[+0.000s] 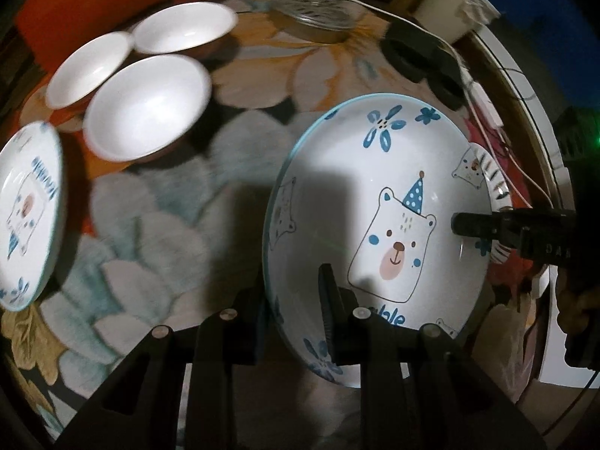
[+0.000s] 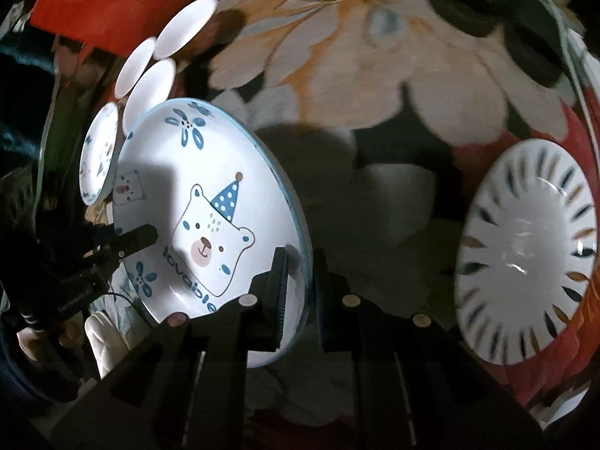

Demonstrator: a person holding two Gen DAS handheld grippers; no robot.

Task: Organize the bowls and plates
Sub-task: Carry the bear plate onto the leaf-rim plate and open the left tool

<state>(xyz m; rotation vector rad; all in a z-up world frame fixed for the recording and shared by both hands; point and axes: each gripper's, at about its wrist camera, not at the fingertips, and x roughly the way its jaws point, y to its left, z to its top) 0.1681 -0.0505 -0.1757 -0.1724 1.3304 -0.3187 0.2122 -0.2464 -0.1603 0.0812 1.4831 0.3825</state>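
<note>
A white plate with a blue-hatted bear (image 1: 378, 225) is held above the flowered tablecloth by both grippers. My left gripper (image 1: 292, 315) is shut on its near rim. My right gripper (image 2: 300, 292) is shut on the opposite rim of the same plate (image 2: 210, 217); its finger (image 1: 483, 223) shows in the left wrist view. A second bear plate (image 1: 30, 210) lies at the left. Three white bowls (image 1: 146, 107) sit at the far left. A white plate with dark dashes (image 2: 525, 258) lies to the right, partly under the held plate in the left wrist view.
A metal-rimmed glass lid (image 1: 318, 18) lies at the back. Black round objects (image 1: 416, 56) and white cables (image 1: 483, 101) lie at the back right by the table edge. A red item (image 2: 112, 0) is at the back left.
</note>
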